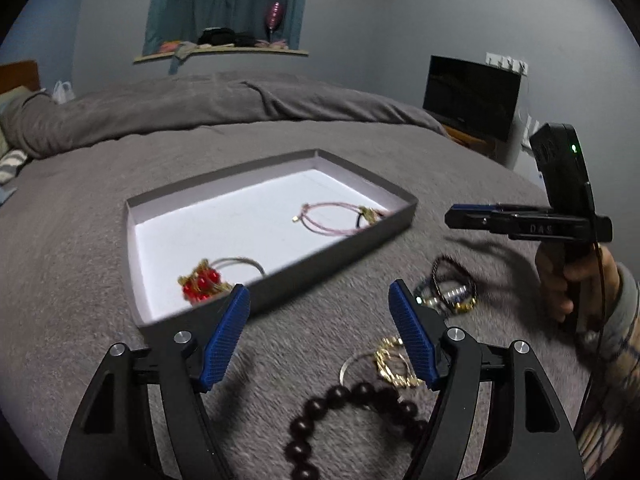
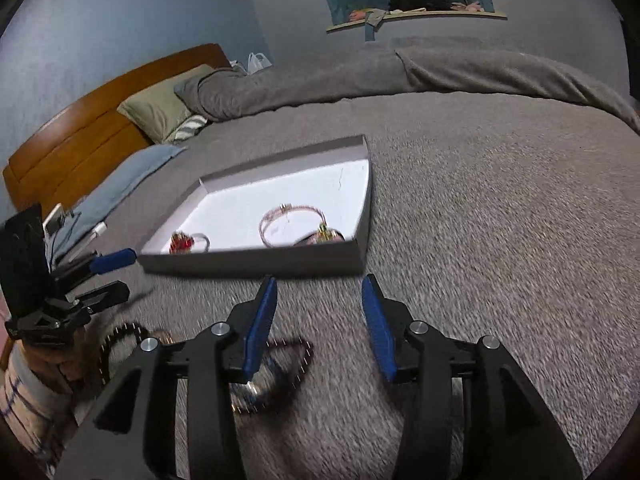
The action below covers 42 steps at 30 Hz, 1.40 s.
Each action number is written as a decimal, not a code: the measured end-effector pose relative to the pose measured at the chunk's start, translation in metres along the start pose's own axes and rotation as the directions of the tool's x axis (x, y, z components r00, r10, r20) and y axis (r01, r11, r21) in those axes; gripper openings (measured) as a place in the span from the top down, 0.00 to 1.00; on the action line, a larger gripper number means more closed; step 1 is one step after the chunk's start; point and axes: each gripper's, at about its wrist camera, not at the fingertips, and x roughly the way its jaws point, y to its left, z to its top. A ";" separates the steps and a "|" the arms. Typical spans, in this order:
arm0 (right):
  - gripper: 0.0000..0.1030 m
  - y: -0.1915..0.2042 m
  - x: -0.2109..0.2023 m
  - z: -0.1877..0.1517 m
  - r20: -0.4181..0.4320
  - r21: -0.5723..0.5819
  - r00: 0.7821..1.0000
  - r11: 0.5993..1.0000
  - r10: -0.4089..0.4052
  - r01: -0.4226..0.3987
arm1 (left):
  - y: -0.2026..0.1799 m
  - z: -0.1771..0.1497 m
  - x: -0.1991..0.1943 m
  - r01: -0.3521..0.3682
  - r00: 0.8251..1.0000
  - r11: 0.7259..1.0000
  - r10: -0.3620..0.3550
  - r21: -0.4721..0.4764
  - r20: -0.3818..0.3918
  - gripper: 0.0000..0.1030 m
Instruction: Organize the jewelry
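Note:
A shallow grey box with a white floor [image 1: 224, 216] lies on the bed. It holds a red-beaded bracelet [image 1: 202, 282] and a pink cord bracelet [image 1: 332, 220]; both also show in the right wrist view, the red one [image 2: 182, 242] and the pink one [image 2: 294, 222] inside the box [image 2: 256, 262]. My left gripper [image 1: 320, 332] is open and empty, low over the blanket. A dark wooden bead bracelet [image 1: 344, 420], a gold chain [image 1: 394, 364] and a dark braided bracelet bundle [image 1: 450, 288] lie on the blanket near it. My right gripper [image 2: 320, 320] is open and empty, with a dark bracelet [image 2: 280, 372] under its left finger.
The grey blanket [image 2: 500, 220] covers the bed. A wooden headboard [image 2: 80, 128] and pillows [image 2: 160, 108] are to the left. A dark monitor [image 1: 472, 96] stands beyond the bed's right edge. A wall shelf with clutter [image 1: 224, 46] is at the back.

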 end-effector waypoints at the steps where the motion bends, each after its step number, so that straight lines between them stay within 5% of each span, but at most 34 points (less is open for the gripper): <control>1: 0.57 -0.001 0.000 -0.003 -0.006 -0.003 1.000 1.000 -0.003 0.003 | -0.002 -0.003 0.001 0.001 1.000 1.000 -0.001 0.000 -0.007 0.29; 10: 0.57 -0.002 0.002 -0.014 -0.034 -0.016 0.999 1.000 -0.009 0.009 | -0.022 -0.015 -0.002 0.072 0.997 0.996 -0.071 0.052 -0.028 0.29; 28: 0.49 -0.003 0.003 -0.026 -0.035 0.036 0.999 0.999 -0.009 0.010 | -0.066 -0.031 0.013 0.056 0.993 0.964 -0.027 0.260 -0.113 0.32; 33: 0.47 -0.003 0.002 -0.027 -0.036 0.038 0.999 0.999 -0.004 0.005 | -0.068 -0.034 0.023 0.065 0.987 0.960 -0.021 0.272 -0.162 0.50; 35: 0.46 -0.003 0.002 -0.028 -0.039 0.033 0.999 0.999 -0.004 0.006 | -0.067 -0.034 0.024 0.073 0.985 0.962 -0.028 0.263 -0.169 0.51; 42: 0.46 0.004 0.001 -0.028 -0.040 0.008 0.999 1.000 -0.002 0.003 | -0.057 -0.024 0.005 0.038 0.998 0.976 -0.027 0.215 -0.056 0.51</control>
